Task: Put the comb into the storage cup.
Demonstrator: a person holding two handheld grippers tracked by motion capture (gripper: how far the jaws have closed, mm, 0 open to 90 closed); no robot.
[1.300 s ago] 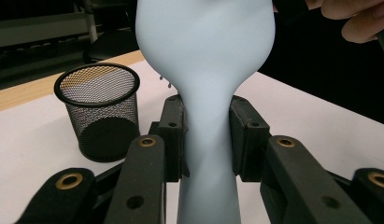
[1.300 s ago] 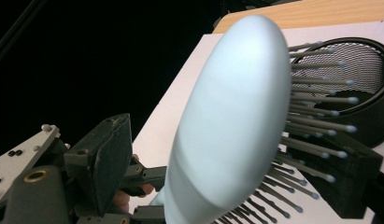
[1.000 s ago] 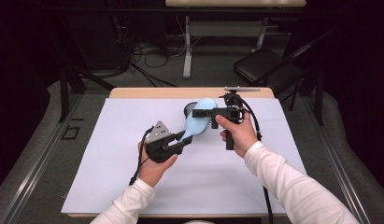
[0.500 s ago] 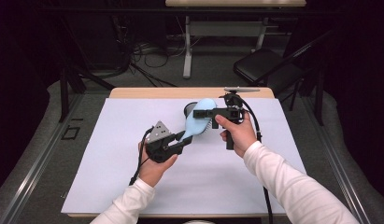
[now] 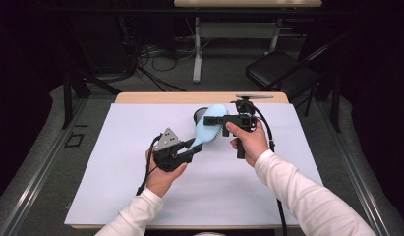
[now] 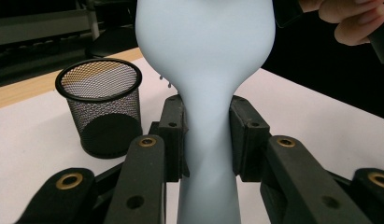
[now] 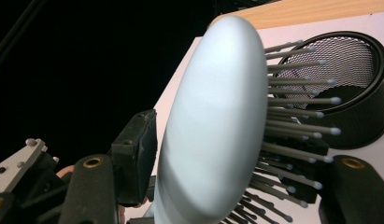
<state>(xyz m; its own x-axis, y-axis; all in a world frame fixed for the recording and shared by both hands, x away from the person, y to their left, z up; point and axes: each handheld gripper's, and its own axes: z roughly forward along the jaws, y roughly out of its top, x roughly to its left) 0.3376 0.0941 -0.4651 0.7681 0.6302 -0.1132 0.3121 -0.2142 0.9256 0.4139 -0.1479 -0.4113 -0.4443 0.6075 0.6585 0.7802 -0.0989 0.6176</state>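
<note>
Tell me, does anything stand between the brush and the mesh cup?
Nothing visible does. The brush is held above the table by both grippers, left on its handle, right at its head, and the cup stands open just behind it.

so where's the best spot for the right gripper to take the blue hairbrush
Across the paddle head, one pad on its smooth rounded back, the other on the bristle side, coming from the head's free end. The left gripper already clamps the narrow handle neck, so only the head is free; the right gripper's jaws have just been closing around it.

left gripper [image 5: 190,153]: clamped, level | right gripper [image 5: 209,120]: jaws just closing
</note>
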